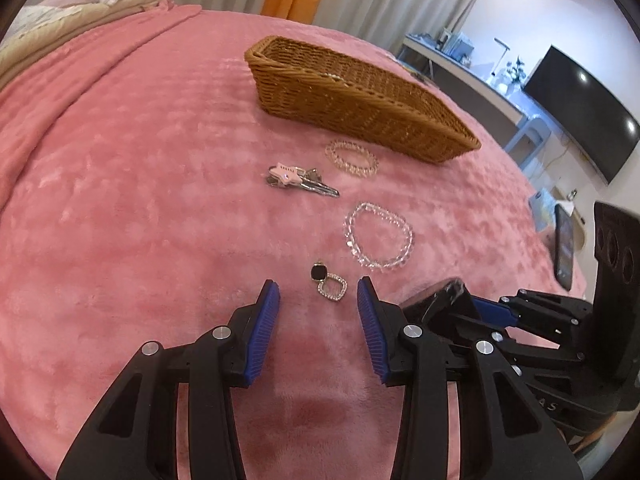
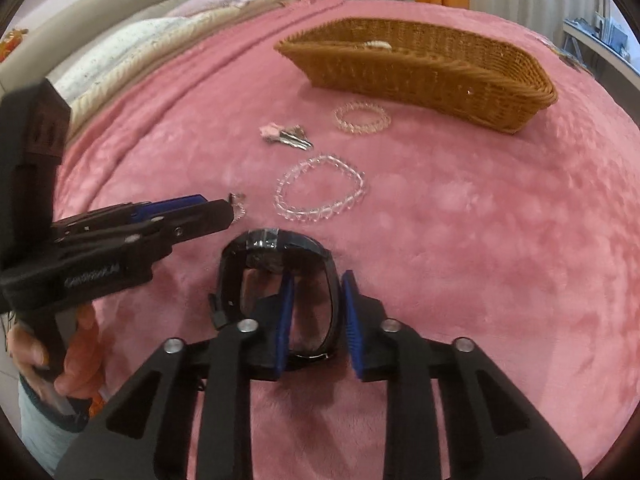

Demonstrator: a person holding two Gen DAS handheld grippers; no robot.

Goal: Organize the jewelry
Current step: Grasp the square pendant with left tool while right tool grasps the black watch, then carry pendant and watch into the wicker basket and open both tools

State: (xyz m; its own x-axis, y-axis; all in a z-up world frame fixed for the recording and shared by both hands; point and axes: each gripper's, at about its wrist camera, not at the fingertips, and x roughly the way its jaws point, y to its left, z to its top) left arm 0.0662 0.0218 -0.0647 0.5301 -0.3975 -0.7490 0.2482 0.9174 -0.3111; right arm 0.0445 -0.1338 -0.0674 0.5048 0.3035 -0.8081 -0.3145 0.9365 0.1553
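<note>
On the pink blanket lie a small black-and-crystal pendant (image 1: pixel 328 282), a clear bead bracelet (image 1: pixel 378 236), a pink bead bracelet (image 1: pixel 352 158) and a key bunch with a pink star (image 1: pixel 298 179). A brown wicker basket (image 1: pixel 360 104) stands behind them. My left gripper (image 1: pixel 318 292) is open, its blue pads on either side of the pendant. My right gripper (image 2: pixel 316 284) straddles the strap of a black wristwatch (image 2: pixel 276 248); the jaws stand a little apart around the strap. The left gripper (image 2: pixel 230 206) shows in the right wrist view, hiding most of the pendant.
The basket (image 2: pixel 440 68) holds a pale item at its far rim. Pillows and folded bedding (image 2: pixel 132 48) lie at the bed's far left. A desk, a dark monitor (image 1: pixel 580 108) and a phone (image 1: pixel 564 246) stand beyond the bed's right edge.
</note>
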